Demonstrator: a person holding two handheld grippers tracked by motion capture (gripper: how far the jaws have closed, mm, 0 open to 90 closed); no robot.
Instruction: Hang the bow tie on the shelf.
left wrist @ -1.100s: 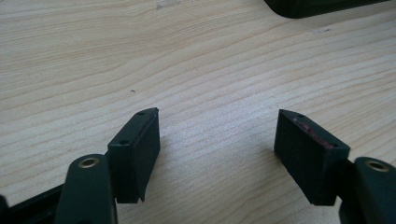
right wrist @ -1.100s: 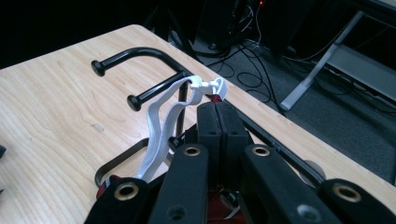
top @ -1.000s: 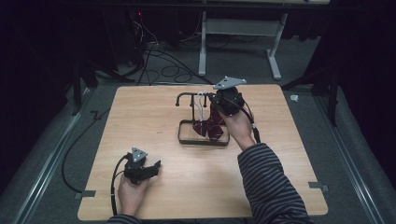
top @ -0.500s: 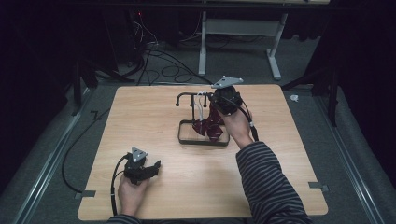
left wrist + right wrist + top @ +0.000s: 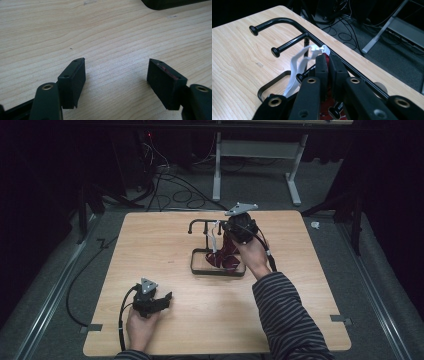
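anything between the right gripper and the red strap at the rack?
Nothing visible. The right gripper already has its jaws closed on the red strap beside the black rack; they have just been opening slightly, the strap between them. A white strap hangs beside it, not in the way.

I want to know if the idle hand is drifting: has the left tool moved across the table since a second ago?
No. The left tool sits by the same near table edge, jaws open.
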